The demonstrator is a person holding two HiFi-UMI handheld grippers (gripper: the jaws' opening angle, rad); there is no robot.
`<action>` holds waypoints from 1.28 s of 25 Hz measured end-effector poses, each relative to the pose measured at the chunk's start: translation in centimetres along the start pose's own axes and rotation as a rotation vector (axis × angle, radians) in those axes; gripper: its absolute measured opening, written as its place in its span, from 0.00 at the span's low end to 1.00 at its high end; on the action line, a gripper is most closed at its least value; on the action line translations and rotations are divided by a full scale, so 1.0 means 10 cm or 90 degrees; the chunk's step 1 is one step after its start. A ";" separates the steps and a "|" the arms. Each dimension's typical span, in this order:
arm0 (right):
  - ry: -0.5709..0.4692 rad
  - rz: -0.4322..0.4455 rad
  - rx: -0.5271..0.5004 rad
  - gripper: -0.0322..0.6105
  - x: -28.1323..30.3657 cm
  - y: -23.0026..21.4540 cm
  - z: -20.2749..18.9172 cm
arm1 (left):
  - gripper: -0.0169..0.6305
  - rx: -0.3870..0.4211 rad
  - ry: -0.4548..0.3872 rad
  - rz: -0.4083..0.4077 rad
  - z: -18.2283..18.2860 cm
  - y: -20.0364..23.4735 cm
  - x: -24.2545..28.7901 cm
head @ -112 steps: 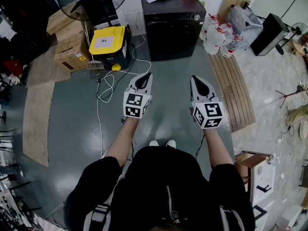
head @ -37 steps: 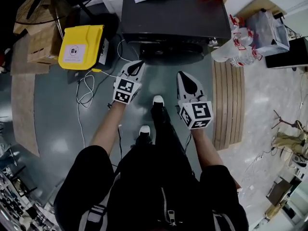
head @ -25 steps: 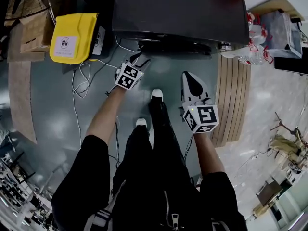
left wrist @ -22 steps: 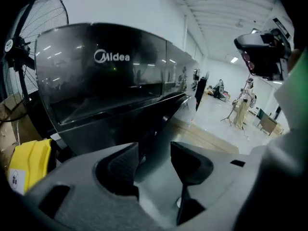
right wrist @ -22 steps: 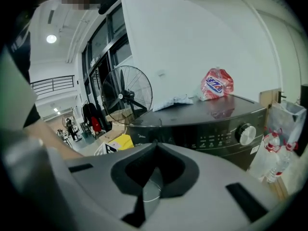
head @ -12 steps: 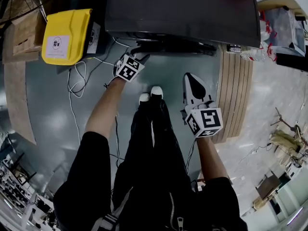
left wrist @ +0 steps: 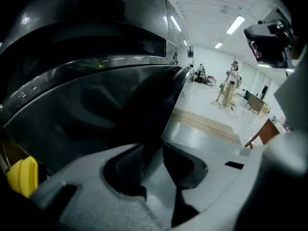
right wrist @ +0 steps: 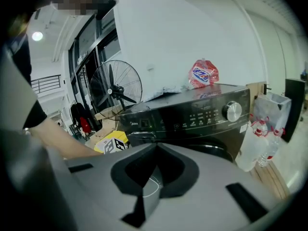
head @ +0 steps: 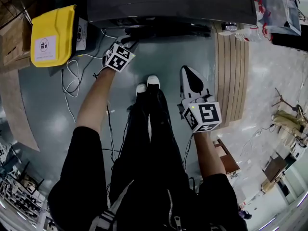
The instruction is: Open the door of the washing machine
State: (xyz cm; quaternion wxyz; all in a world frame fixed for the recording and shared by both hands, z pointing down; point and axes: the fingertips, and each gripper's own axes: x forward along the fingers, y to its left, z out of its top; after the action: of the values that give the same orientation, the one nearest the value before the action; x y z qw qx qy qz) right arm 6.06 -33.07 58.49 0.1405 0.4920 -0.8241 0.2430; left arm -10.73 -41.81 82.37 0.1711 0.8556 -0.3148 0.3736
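Since half a second ago the left gripper (head: 127,41) has reached the washing machine (head: 168,4) front and now appears clamped on the door (left wrist: 96,114) rim, ready to pull; the right gripper (head: 190,77) hangs closed and empty.

washer (head: 168,4) set up front | case (head: 48,35) parked left of it | planks (head: 233,76) laid right of it | bag (right wrist: 204,73) plonked on top | door (left wrist: 110,114) edge pinched in left gripper (head: 126,41) | right gripper (head: 188,72) held back, right of shoes (head: 147,84)
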 end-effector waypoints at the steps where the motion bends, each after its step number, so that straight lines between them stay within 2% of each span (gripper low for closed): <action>1: 0.000 -0.004 0.003 0.05 -0.04 -0.01 -0.03 | 0.20 0.001 0.002 0.002 -0.01 -0.02 -0.01; 7: -0.001 -0.039 0.026 0.05 -0.26 -0.06 -0.24 | 0.17 0.050 0.010 -0.070 -0.22 -0.40 -0.07; 10: -0.001 -0.047 0.029 0.05 -0.41 -0.08 -0.27 | 0.16 0.051 0.009 -0.071 -0.27 -0.61 -0.13; 17: 0.007 -0.044 0.038 0.05 -0.66 -0.18 -0.40 | 0.15 0.018 0.017 -0.097 -0.46 -1.20 -0.20; 26: 0.017 -0.036 0.034 0.05 -1.07 -0.47 -0.59 | 0.15 -0.066 -0.007 -0.057 -0.51 -1.92 -0.27; 32: 0.015 -0.051 0.040 0.05 -1.40 -0.69 -0.67 | 0.17 -0.090 -0.010 -0.080 -0.58 -2.62 -0.21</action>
State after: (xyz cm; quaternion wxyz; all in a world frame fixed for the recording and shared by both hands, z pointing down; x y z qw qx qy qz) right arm 18.76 -21.83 59.40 0.1445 0.5261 -0.7938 0.2685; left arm 2.55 -18.41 83.16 0.2521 0.8621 -0.2874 0.3325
